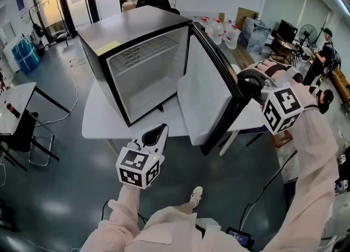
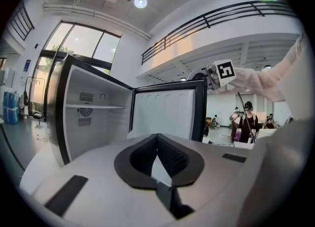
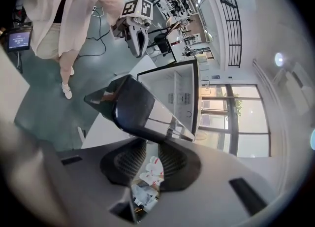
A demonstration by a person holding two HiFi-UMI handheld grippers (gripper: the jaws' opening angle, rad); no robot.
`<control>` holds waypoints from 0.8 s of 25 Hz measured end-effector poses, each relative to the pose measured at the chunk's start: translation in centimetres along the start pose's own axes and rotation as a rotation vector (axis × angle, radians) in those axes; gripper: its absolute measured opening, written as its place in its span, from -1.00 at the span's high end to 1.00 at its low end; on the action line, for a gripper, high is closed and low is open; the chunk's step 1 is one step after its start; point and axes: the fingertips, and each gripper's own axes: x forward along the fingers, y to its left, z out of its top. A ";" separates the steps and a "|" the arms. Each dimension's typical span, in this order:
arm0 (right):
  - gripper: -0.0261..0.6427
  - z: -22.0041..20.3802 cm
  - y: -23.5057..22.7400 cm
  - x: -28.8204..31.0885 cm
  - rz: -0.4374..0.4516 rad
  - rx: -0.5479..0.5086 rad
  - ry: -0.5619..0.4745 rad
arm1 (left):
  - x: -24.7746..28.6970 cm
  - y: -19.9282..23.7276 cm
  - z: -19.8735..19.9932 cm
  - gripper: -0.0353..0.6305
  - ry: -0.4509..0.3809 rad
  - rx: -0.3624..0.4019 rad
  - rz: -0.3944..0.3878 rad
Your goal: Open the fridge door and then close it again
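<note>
A black mini fridge [image 1: 131, 32] stands on a white table [image 1: 98, 119], its empty white inside showing. Its door [image 1: 205, 92] is swung wide open to the right. My right gripper [image 1: 244, 86] is at the door's outer edge near the top. In the right gripper view that dark edge [image 3: 133, 108] runs between the pads [image 3: 170, 159], and the gripper [image 3: 156, 147] is shut on it. My left gripper [image 1: 158, 130] hangs in front of the table, apart from the fridge and holding nothing. Its jaws meet at the tip [image 2: 157, 140], with the open door [image 2: 165, 113] ahead of them.
A black chair [image 1: 156, 2] stands behind the fridge, and water jugs [image 1: 227, 29] stand at the back right. A small desk [image 1: 16, 100] is at the left. A person [image 1: 325, 51] stands far right among cluttered benches. A cable [image 1: 71, 103] trails over the grey floor.
</note>
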 end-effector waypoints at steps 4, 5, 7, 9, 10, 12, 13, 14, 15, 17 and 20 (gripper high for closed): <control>0.69 0.7 -0.6 -0.7 -0.004 -0.002 0.007 | -1.7 -0.4 0.2 0.86 0.006 0.005 0.015; 0.69 0.9 -0.7 -0.8 -0.006 0.001 0.006 | -2.1 -0.4 0.1 0.86 0.009 0.004 0.020; 0.70 1.4 -0.9 -0.9 -0.009 0.014 0.000 | -3.0 -0.3 -0.3 0.86 0.018 -0.003 0.029; 0.70 1.8 -1.0 -0.9 -0.013 0.023 -0.004 | -3.8 -0.2 -0.7 0.86 0.028 -0.009 0.040; 0.70 2.1 -1.1 -0.9 -0.015 0.026 -0.004 | -4.2 -0.1 -0.8 0.86 0.031 -0.012 0.047; 0.70 2.9 -1.5 -0.7 -0.021 0.036 -0.007 | -5.2 0.4 -1.0 0.86 0.033 -0.015 0.059; 0.70 3.3 -1.6 -0.6 -0.025 0.044 -0.011 | -5.6 0.6 -1.1 0.86 0.033 -0.016 0.065; 0.70 3.7 -1.8 -0.4 -0.031 0.052 -0.016 | -6.1 0.9 -1.3 0.86 0.034 -0.016 0.070; 0.70 4.0 -1.9 -0.3 -0.037 0.058 -0.022 | -6.5 1.1 -1.4 0.86 0.036 -0.017 0.077; 0.70 4.8 -2.3 -0.1 -0.059 0.058 -0.035 | -7.4 1.4 -1.7 0.86 0.039 -0.018 0.097; 0.72 5.9 -2.8 0.1 -0.089 0.010 -0.030 | -8.5 1.8 -1.6 0.86 0.034 -0.020 0.122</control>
